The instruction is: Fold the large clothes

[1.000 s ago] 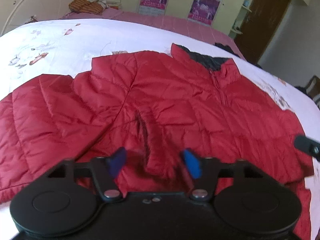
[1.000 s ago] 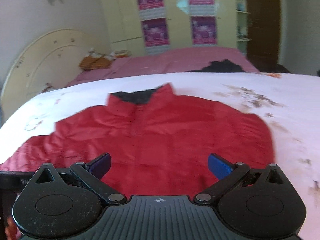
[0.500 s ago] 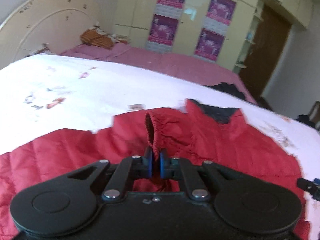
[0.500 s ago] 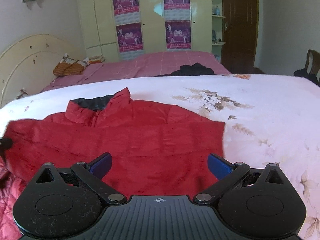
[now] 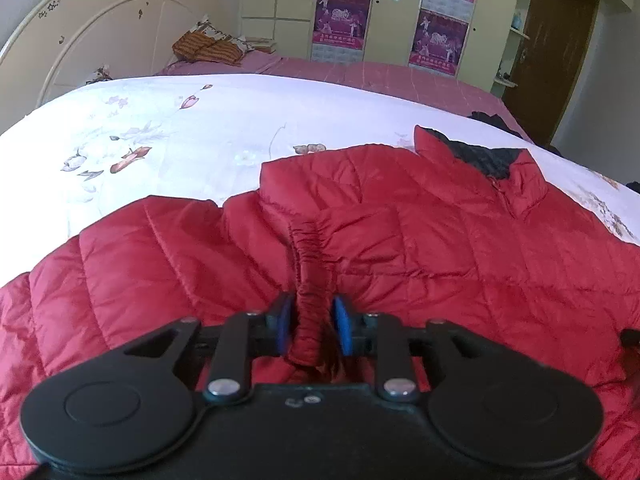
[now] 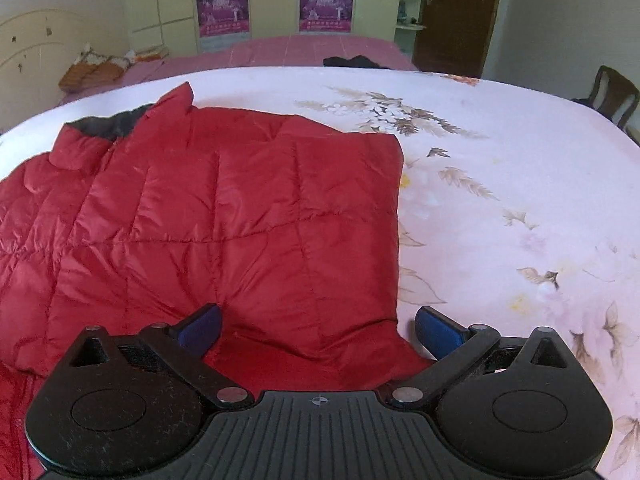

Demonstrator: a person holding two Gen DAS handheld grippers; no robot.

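Left gripper (image 5: 312, 327) tilted downward, jaws narrow and opening, gathered red cuff (image 5: 310, 308) between blue pads (image 5: 283, 328), slight gaps showing at both sides. Right gripper (image 6: 318, 326) tilted downward, jaws spread wide, nothing gripped, blue fingertips (image 6: 438, 332) low over the jacket (image 6: 240, 216) edge.

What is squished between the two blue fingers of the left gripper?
In the left wrist view, the red jacket's gathered sleeve cuff sits between the left gripper's fingers, whose jaws are opening.
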